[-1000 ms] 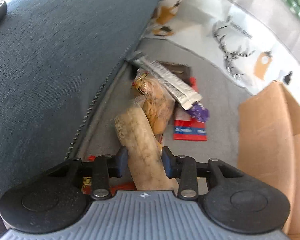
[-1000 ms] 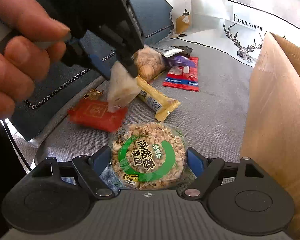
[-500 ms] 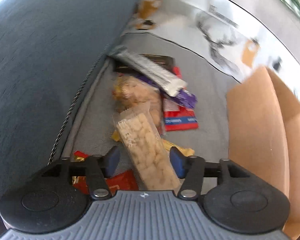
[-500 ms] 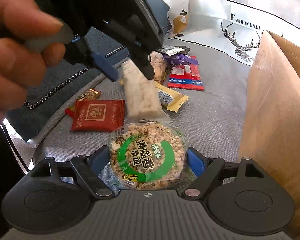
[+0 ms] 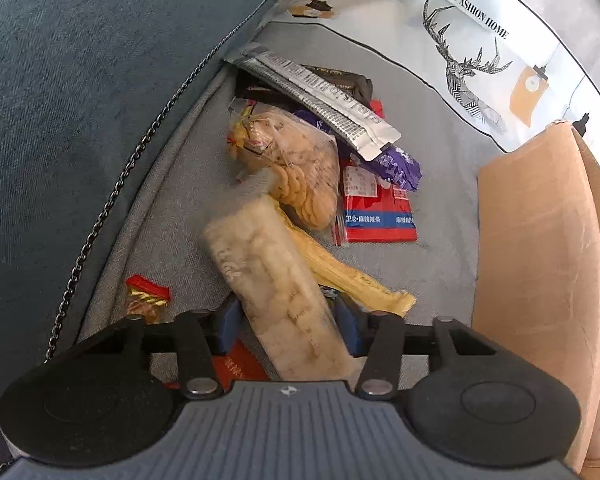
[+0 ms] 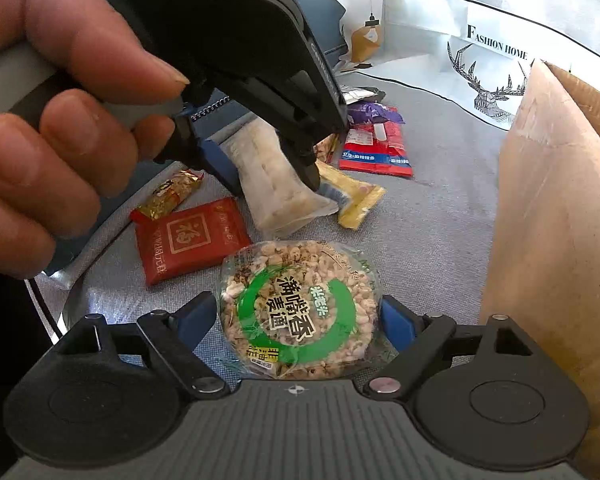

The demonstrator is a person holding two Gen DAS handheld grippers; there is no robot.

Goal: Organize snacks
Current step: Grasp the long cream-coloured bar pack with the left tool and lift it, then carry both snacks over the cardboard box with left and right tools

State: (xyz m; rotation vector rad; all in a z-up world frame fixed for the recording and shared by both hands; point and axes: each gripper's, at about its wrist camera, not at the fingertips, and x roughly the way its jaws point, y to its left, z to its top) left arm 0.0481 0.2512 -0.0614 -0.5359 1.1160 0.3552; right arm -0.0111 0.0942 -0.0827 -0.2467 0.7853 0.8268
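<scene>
A long clear-wrapped pale rice-cracker bar [image 5: 278, 292] hangs tilted above the grey cloth; round puffed-grain cake with green ring label [image 6: 298, 316] nearer.

My left claw [image 5: 286, 320] pinches a pale rice-cracker pack [image 5: 276, 292] above the grey cushion [image 5: 440, 240], with cookie bag [image 5: 300, 168], red packet [image 5: 380, 216] and cardboard box [image 5: 540, 248] beyond.

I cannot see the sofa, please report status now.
Left gripper shut on pale rice bar. Right gripper shut on round puffed-grain cake. Cardboard box at right, path unobstructed.
</scene>
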